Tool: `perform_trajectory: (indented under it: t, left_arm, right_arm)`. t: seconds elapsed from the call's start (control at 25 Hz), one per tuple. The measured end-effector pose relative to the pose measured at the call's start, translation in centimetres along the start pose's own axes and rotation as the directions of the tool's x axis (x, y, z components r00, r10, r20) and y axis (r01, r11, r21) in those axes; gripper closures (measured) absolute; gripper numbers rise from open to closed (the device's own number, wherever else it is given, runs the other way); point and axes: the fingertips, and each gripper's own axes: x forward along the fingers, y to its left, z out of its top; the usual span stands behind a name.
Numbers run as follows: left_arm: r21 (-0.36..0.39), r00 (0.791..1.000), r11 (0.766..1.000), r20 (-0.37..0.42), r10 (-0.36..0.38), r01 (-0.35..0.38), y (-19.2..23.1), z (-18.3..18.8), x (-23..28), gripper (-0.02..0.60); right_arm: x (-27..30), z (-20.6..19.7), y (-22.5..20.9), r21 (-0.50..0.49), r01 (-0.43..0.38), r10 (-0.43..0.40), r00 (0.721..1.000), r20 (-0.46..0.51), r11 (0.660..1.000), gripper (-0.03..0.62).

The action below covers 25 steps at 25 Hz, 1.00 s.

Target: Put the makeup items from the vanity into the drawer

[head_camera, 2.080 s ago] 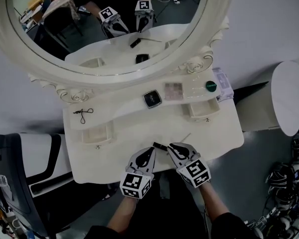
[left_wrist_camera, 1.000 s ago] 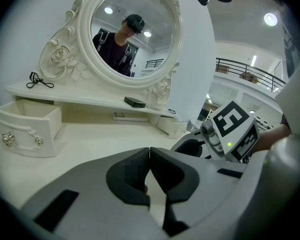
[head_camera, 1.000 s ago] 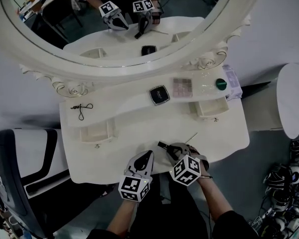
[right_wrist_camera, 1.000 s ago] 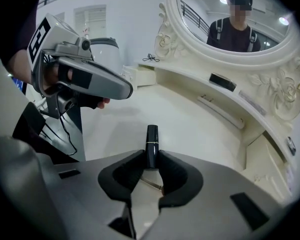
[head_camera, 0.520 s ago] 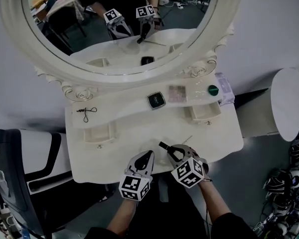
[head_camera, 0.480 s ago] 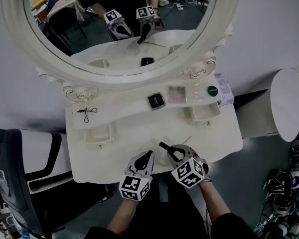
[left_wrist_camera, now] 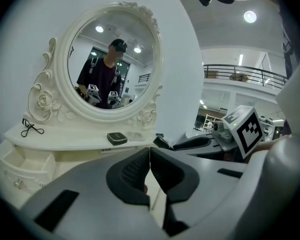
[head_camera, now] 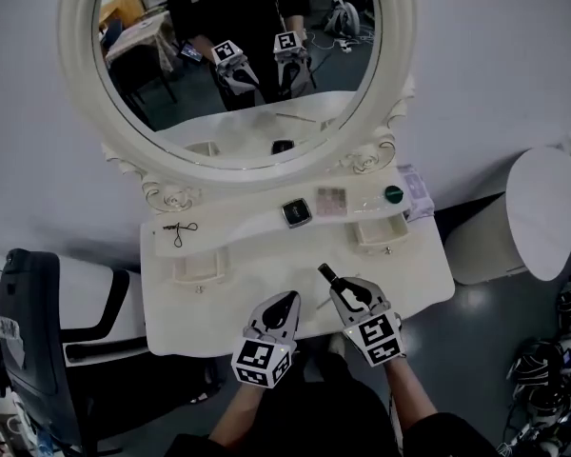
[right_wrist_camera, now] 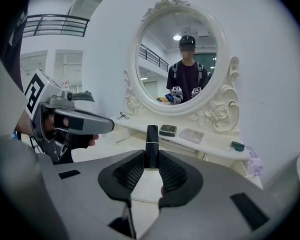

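One slim black tube [right_wrist_camera: 152, 141] was pinched in our right gripper [right_wrist_camera: 151, 156]. The jaws pressed on its lower end from both sides, and most of the tube stuck up past the jaw tips. We held it over the near part of the white vanity [head_camera: 257, 269], a bit right of the middle. Our left gripper [left_wrist_camera: 149, 154] was just beside it on the left. Its jaws were pressed together and nothing was between them. On the far shelf, under the big round mirror [head_camera: 238, 55], we saw a black compact [head_camera: 296, 212] in the middle. A pinkish palette [head_camera: 331, 200] lay just to its right, and a small green round thing [head_camera: 393, 194] sat further right. A thin black cord [head_camera: 179, 231] lay near the left end of the shelf. Under the shelf the left drawer [head_camera: 198, 265] and the right drawer [head_camera: 379, 231] were both pulled out. In the mirror we saw both grippers again, side by side.
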Motion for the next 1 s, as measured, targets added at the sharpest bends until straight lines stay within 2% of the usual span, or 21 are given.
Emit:
perform_trajectory:
  t: [0.16,0.36,0.6,1.0]
  left_arm:
    - [0.028,0.999,0.999,0.024,-0.023,0.023,-1.6,1.3,-0.3,0.566]
    - [0.057,0.998,0.997,0.041,-0.05,0.048,-2.5,2.0,-0.6,0.566]
    - [0.068,0.995,0.994,0.051,-0.088,0.085,-2.5,2.2,-0.9,0.566]
    - [0.094,0.979,0.975,0.031,-0.203,0.199,-1.2,2.6,-0.7,0.566]
  right_arm:
    - [-1.9,1.5,-0.2,0.037,0.031,-0.034,0.997,0.074,0.999,0.49]
    - [-3.0,2.0,0.3,0.057,0.051,-0.057,0.992,0.116,0.997,0.49]
    - [-3.7,2.0,0.8,0.075,0.093,-0.103,0.986,0.132,0.993,0.49]
    - [-3.6,2.3,1.2,0.11,0.21,-0.224,0.965,0.133,0.971,0.49]
